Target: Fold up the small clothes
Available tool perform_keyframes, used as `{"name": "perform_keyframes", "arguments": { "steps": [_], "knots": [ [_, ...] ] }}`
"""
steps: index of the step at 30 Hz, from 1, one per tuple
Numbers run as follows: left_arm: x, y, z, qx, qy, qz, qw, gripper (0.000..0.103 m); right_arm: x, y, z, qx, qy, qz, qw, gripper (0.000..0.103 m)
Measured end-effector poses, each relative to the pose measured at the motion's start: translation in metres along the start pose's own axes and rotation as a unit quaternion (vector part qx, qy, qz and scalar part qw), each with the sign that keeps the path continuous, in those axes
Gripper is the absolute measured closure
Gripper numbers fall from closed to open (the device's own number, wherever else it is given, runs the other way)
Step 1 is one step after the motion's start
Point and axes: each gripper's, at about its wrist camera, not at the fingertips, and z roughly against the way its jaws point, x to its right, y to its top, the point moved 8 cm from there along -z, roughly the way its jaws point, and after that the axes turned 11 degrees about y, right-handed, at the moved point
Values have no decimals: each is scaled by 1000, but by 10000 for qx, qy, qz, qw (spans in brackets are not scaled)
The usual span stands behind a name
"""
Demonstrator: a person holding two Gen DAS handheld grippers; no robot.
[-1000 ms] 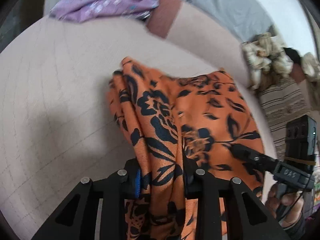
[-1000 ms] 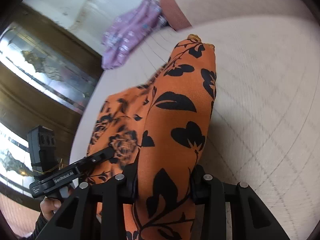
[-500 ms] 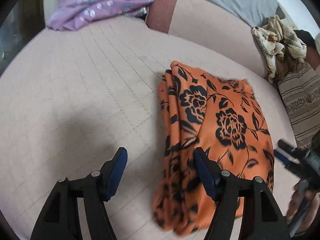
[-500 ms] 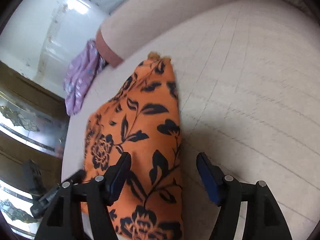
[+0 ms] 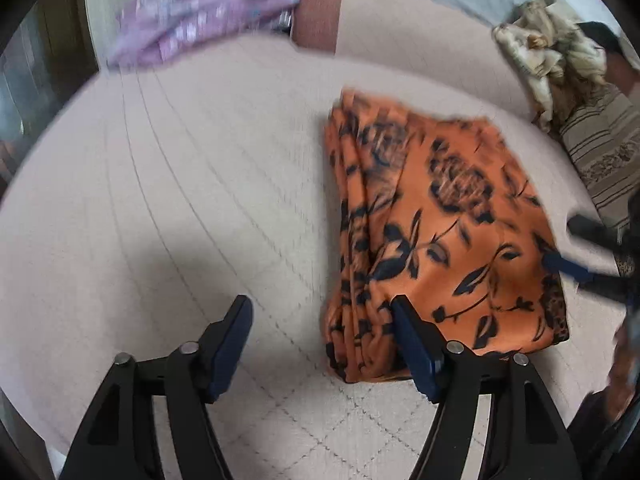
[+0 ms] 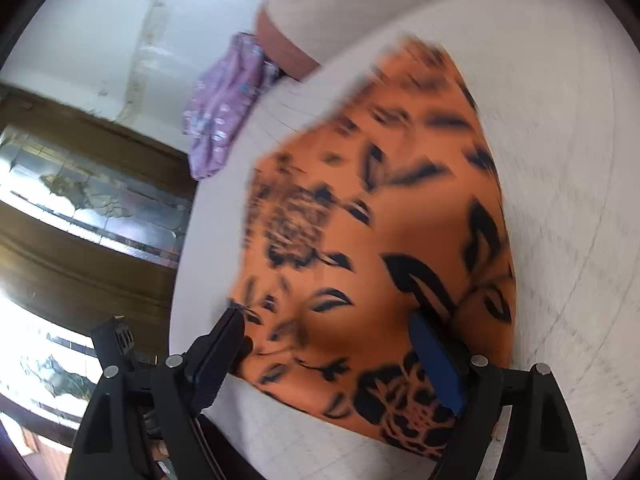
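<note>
The orange black-flowered folded garment (image 5: 436, 232) lies flat on the pale quilted sofa seat (image 5: 180, 208), both the left claw (image 5: 322, 346) and right claw (image 6: 332, 356) spread and empty above it, so smoothing its edges gently should suffice

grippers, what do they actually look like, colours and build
Both match: the left gripper and right gripper have matte black angular finger arms with triangular cut-outs, silver round pivot bolts and dark blue pads on the inner faces. Seen from the left wrist, the right gripper shows as blurred black fingers, one with a blue pad. No cables, markings or sleeves can be made out.
</note>
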Motion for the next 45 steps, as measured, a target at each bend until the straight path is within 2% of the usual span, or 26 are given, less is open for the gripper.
{"name": "perform_keyframes", "arguments": {
  "steps": [2, 5, 6, 9, 10, 12, 16, 19, 21, 25, 29, 34, 40, 45],
  "knots": [
    [1, -3, 0, -10, 31, -75, 10000, 28, -18, 17, 3, 155, 51, 269, 9995, 16],
    [2, -16, -14, -322, 133, -158, 9993, 28, -31, 49, -7, 304, 185, 357, 9987, 14],
    [1, -16, -13, -297, 110, -68, 9995, 28, -25, 61, -15, 367, 153, 298, 9988, 11],
    [-2, -16, -1, -270, 79, -21, 9996, 28, 22, 77, -48, 201, -431, -288, 9985, 11],
    [-5, -19, 3, -232, 110, -55, 9997, 28, 27, 76, -52, 254, -360, -467, 9979, 11],
    [-9, -21, 13, -153, 169, -107, 9997, 27, 10, 74, -45, 397, -369, -292, 9981, 11],
    [-8, -24, 28, -82, 213, -56, 9997, 27, -42, 40, -16, 501, -225, 324, 9980, 11],
    [-3, -29, 46, -53, 121, -27, 9999, 27, -64, 1, -5, 396, -165, 560, 9975, 10],
    [1, -31, 53, -2, 123, -52, 9999, 27, -59, -15, -2, 295, -183, 570, 9978, 10],
    [2, -32, 68, 139, 159, -88, 9997, 27, -12, -42, -25, -198, -559, -11, 9982, 10],
    [-5, -30, 91, 422, 323, -2, 9986, 22, -48, -45, -6, 183, -426, 330, 9984, 10],
    [2, -29, 105, 550, 248, 35, 9982, 22, -100, -70, 21, 531, -936, 1386, 9845, 7],
    [11, -37, 118, 643, 330, -53, 9974, 22, -91, -120, 45, 612, -1716, 1692, 9686, 7],
    [13, -40, 122, 712, 498, 19, 9962, 22, -87, -135, 59, 723, -2317, 1807, 9531, 7]
  ]
}}
